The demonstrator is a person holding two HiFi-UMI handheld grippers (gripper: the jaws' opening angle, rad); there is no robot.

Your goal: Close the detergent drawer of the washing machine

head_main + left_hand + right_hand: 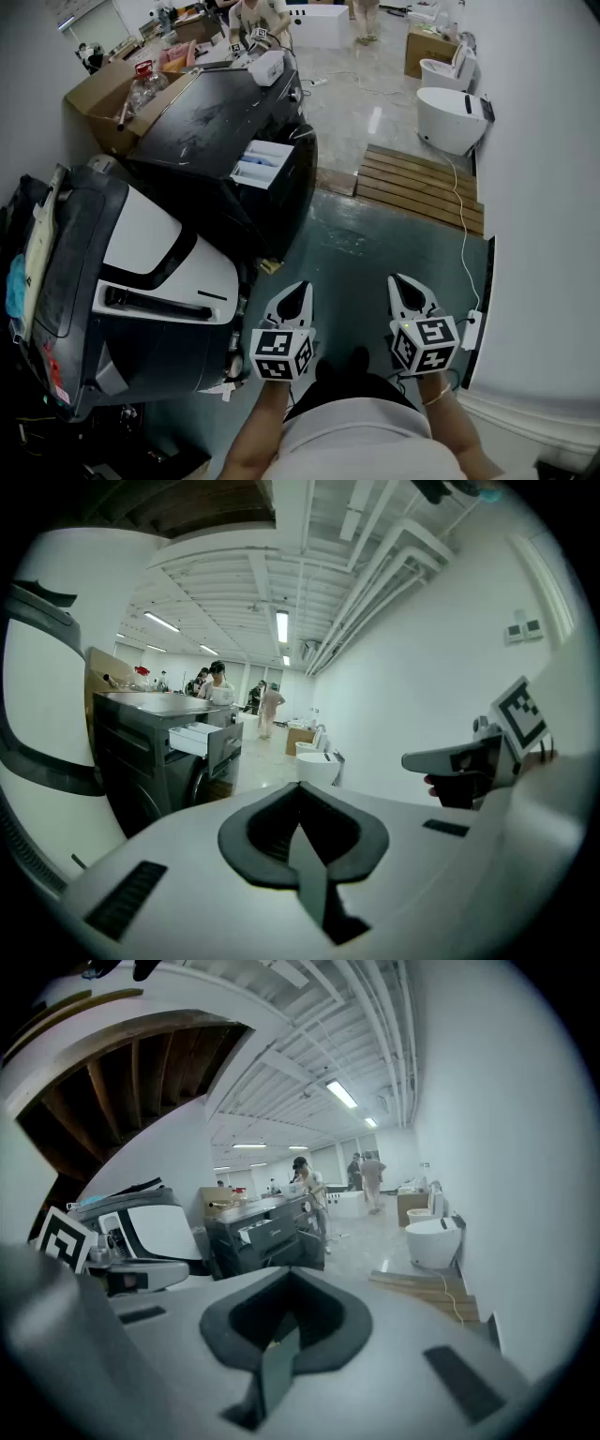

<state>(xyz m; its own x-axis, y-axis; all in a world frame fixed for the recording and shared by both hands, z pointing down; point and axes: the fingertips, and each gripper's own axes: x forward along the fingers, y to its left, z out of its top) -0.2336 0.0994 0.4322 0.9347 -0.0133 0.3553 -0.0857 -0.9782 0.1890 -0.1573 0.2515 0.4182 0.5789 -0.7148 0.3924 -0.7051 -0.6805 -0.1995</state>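
Note:
The dark washing machine (211, 117) stands at the upper middle of the head view, and its white detergent drawer (263, 161) juts out from the front, pulled open. The same drawer (192, 738) shows far off in the left gripper view and small (253, 1232) in the right gripper view. My left gripper (297, 291) and right gripper (406, 283) hang side by side close to the person's body, well short of the machine. Both point forward and slightly down. Each has its jaws together with nothing between them (302, 829) (284, 1324).
A second black-and-white machine (141, 281) lies tipped at the left. A wooden pallet (422, 187) and white toilets (450, 117) stand at the right by the wall, with a cable (464, 253) trailing down. People (258, 19) and cardboard boxes (427, 47) are at the back.

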